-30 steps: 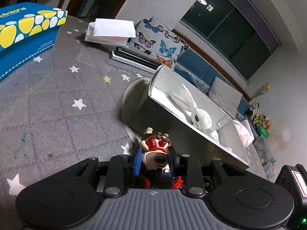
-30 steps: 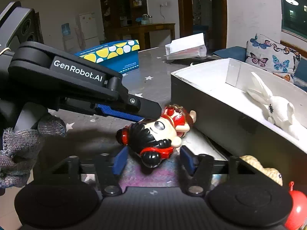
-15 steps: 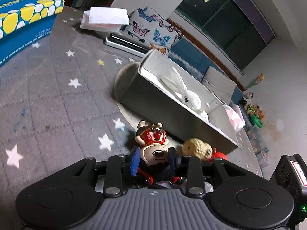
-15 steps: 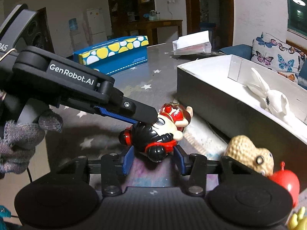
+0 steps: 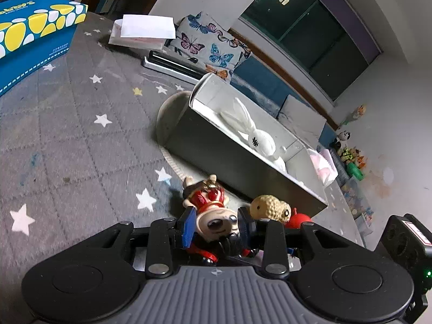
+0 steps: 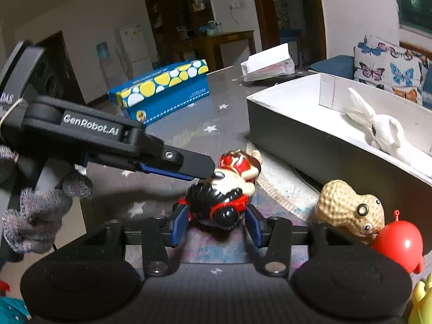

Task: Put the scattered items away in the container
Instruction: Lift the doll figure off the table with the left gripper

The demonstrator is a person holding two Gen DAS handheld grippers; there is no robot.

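— Where does the doll (image 6: 229,189) lie?

— On the tabletop (image 5: 67,135), just before the container (image 6: 297,135), between the right tongs (image 6: 216,224), with the left tongs (image 5: 216,225) at its head from the other side.

— And the rest?

— The rabbit (image 6: 383,132) lies in the container. The peanut toy (image 6: 348,208) sits to the doll's right against the container's wall, the ball toy (image 6: 399,243) touching it. The tissue box (image 6: 164,89) stands far behind, left.

Two close, downward wrist views sharing the figurine (image 5: 213,213) (image 6: 229,186)
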